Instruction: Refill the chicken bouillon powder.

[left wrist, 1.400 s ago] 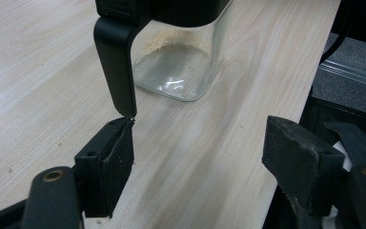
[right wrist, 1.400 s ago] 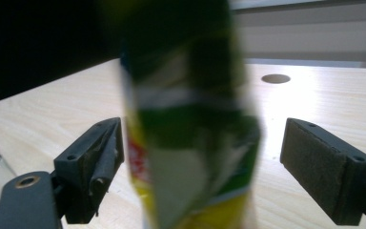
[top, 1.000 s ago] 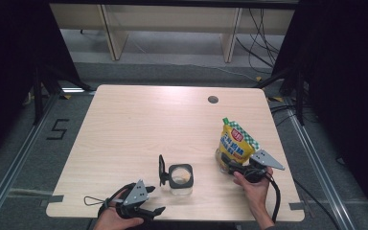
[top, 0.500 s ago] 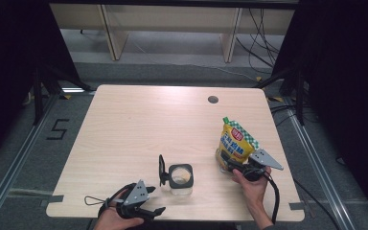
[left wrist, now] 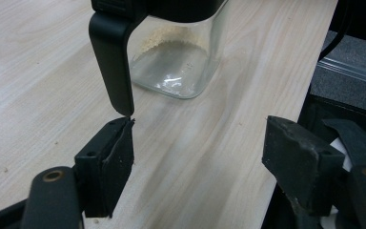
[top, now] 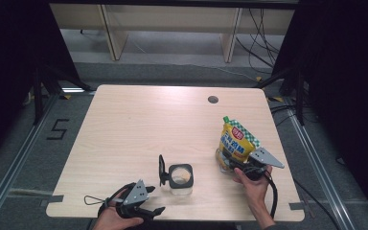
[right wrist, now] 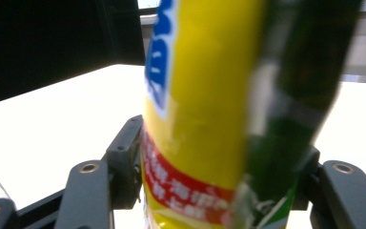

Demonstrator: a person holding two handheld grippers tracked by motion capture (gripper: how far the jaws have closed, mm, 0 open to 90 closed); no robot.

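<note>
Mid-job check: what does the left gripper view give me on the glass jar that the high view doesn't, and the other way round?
Left gripper view: a thin layer of pale powder at the bottom of the glass jar, and the left tongs open just short of its black handle.

High view: the jar's black rim, seen from above, plus the yellow pouch clamped in the right tongs.

Both: the jar standing on the wooden table.

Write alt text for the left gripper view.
The left gripper is open, its jaws spread wide above a light wooden table. Just beyond them stands a clear glass jar with a black handle hanging near one jaw.
</note>
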